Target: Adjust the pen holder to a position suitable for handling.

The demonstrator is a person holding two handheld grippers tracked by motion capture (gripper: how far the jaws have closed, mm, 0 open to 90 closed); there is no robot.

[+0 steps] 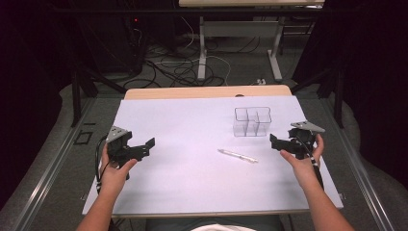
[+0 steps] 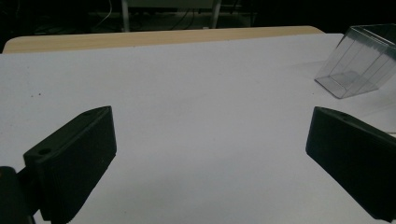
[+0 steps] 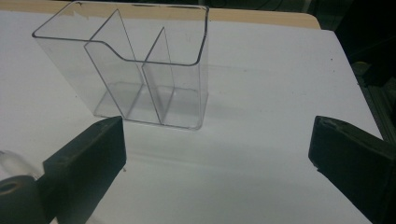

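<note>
white tabletop (image 1: 183,168), floor cables (image 1: 183,67)

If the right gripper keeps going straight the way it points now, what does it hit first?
Most likely the clear organizer: it stands just ahead of the open right gripper, a little off-centre toward one jaw. Only bare white table lies between them. Depth is hard to judge.

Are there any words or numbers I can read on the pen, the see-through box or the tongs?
None: no readable words, numbers or signs.
The pen is too small to show any print.
The clear box has plain walls with no label.
The left tongs and right tongs are plain black with no marks I can make out.
The white table has no writing.
</note>
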